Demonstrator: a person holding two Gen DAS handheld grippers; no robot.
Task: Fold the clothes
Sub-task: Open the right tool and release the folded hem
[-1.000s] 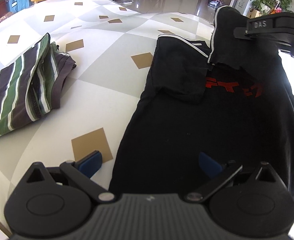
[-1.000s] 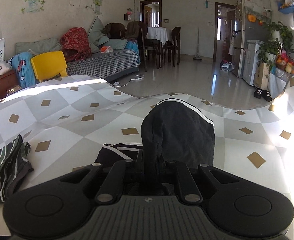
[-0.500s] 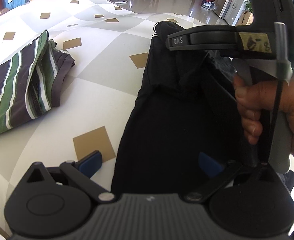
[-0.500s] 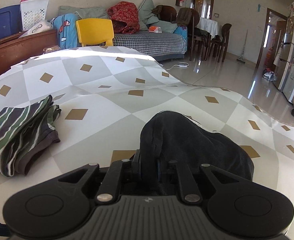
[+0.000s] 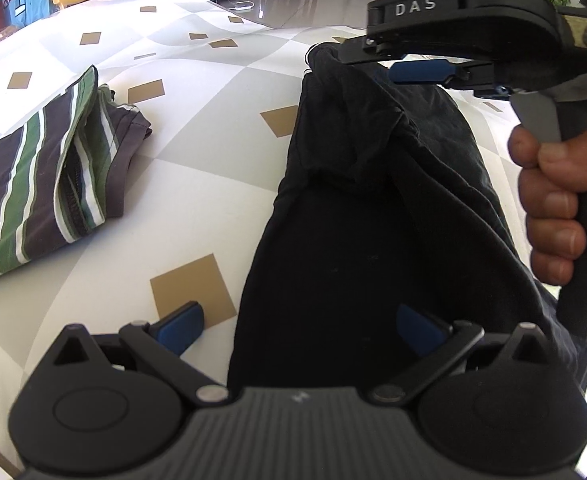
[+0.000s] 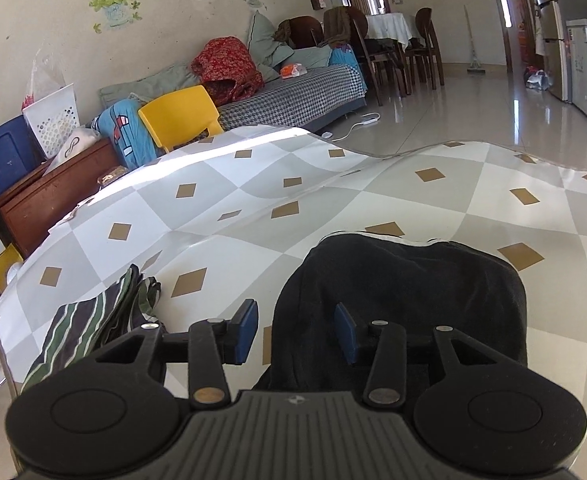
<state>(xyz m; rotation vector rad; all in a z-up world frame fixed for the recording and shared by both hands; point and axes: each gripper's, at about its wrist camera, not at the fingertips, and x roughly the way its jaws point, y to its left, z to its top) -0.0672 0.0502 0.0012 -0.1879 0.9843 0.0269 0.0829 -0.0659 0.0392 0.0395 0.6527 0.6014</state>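
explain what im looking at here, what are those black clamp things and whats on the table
They are hand-held two-finger grippers, one in each of a person's hands, each carrying a camera looking along its blue-padded fingers. One picture comes from the left gripper, the other from the right gripper. On the checked white-and-grey tablecloth lie a black garment, partly folded, and a folded green-and-white striped garment. The right gripper's jaws have just been opening over the black cloth, with its edge between the pads. The left gripper is open, holding nothing.
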